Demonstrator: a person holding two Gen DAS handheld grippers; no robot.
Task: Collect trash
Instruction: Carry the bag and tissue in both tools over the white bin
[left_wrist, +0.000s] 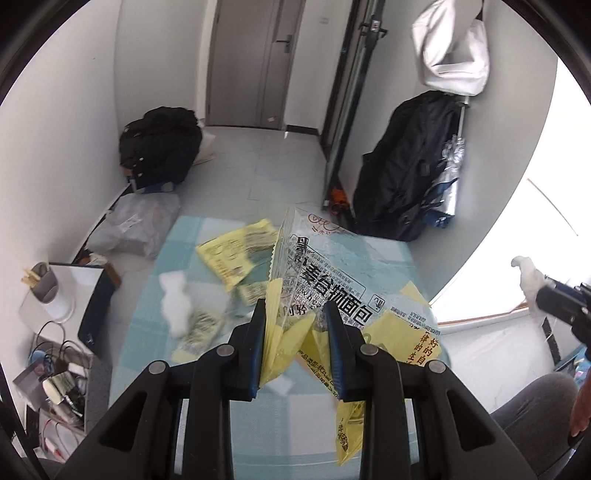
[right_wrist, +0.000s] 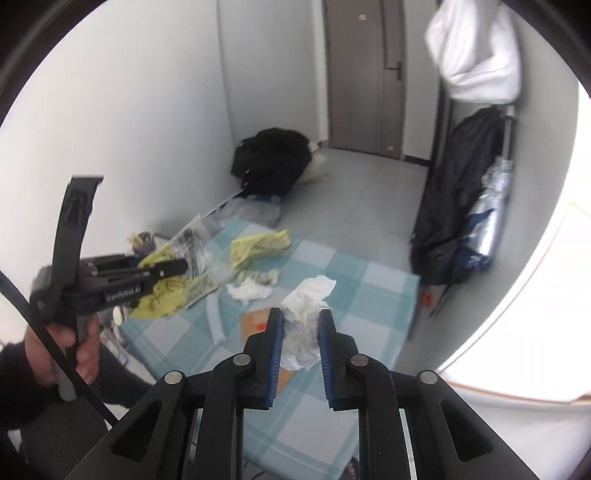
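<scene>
We've got our left gripper (left_wrist: 295, 321) clamped on a clear printed wrapper (left_wrist: 325, 273) bunched with yellow plastic (left_wrist: 273, 332), lifted above the checked teal table (left_wrist: 207, 424). Our right gripper (right_wrist: 301, 325) is pinching a crumpled white tissue (right_wrist: 308, 295), raised over the table's middle. More trash lies near the far edge: a yellow wrapper (right_wrist: 258, 243) and a white wad (right_wrist: 249, 290). Beyond that edge, open grey floor (right_wrist: 369, 192) runs to the door (right_wrist: 354, 74).

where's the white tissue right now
In the right wrist view the crumpled tissue is clamped in the right gripper, above the checked blue cloth, right of the left gripper.
</scene>
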